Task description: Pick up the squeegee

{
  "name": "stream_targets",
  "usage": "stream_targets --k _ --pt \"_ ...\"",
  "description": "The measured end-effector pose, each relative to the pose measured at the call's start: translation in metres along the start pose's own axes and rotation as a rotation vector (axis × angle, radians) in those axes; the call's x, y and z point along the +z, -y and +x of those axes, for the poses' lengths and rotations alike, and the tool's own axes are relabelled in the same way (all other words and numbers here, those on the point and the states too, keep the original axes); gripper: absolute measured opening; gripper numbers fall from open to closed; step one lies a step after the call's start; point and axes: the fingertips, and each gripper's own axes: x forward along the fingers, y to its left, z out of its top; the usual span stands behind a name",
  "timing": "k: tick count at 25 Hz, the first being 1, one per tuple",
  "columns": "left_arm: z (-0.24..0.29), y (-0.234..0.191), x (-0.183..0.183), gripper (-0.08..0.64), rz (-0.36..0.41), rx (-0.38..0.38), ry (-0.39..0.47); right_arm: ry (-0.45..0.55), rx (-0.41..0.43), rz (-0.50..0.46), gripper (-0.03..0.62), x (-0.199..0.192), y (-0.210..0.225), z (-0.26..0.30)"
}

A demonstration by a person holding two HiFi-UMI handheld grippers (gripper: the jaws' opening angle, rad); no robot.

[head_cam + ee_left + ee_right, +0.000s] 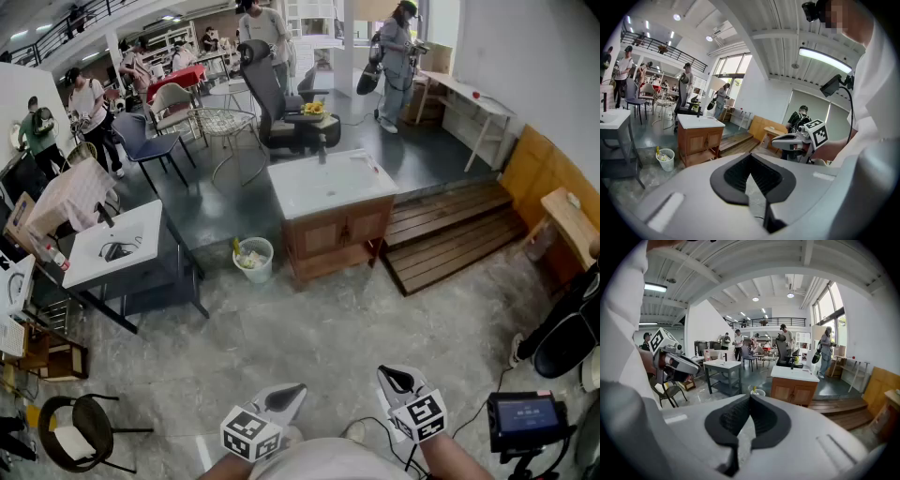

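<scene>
- Squeegee could not be made out in any view. It may have lain on the cabinet [337,230] or the table [141,225] well ahead, but that was only a guess.
- Main risk: with the target unlocated, the person could have headed for the wrong surface.
- Second risk: closed jaws brought in without opening first would likely have knocked the squeegee away.
- Third risk: the bin [253,259] stood by the cabinet and could have been bumped on the way in.
- Left gripper [287,394] and right gripper [396,379] were both closed and empty.
- Both were held low, close to the body, side by side, aimed forward and slightly down, well apart from all furniture.
</scene>
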Motion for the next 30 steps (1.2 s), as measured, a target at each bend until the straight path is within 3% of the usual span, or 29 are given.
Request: stream_targets --k 9,13,21,30 --pt "-0.065 -0.054 -0.023 0.008 -0.013 -0.027 -0.017 0.003 -0.045 0.016 0.002 0.019 -0.064 0.042" --pt "-0.060 -0.063 -0.018 0.008 0.004 -0.060 -0.003 -0.001 -0.058 0.023 0.002 0.020 -0.062 0.048" --pt "0.011 -0.086 0.016 0.008 0.015 -0.065 -0.006 0.013 -0.059 0.047 0.032 0.025 0.006 0.086" --pt "0.152 -0.116 0.097 0.012 0.073 -0.021 -0.014 0.047 -0.044 0.048 0.053 0.047 0.162 0.146"
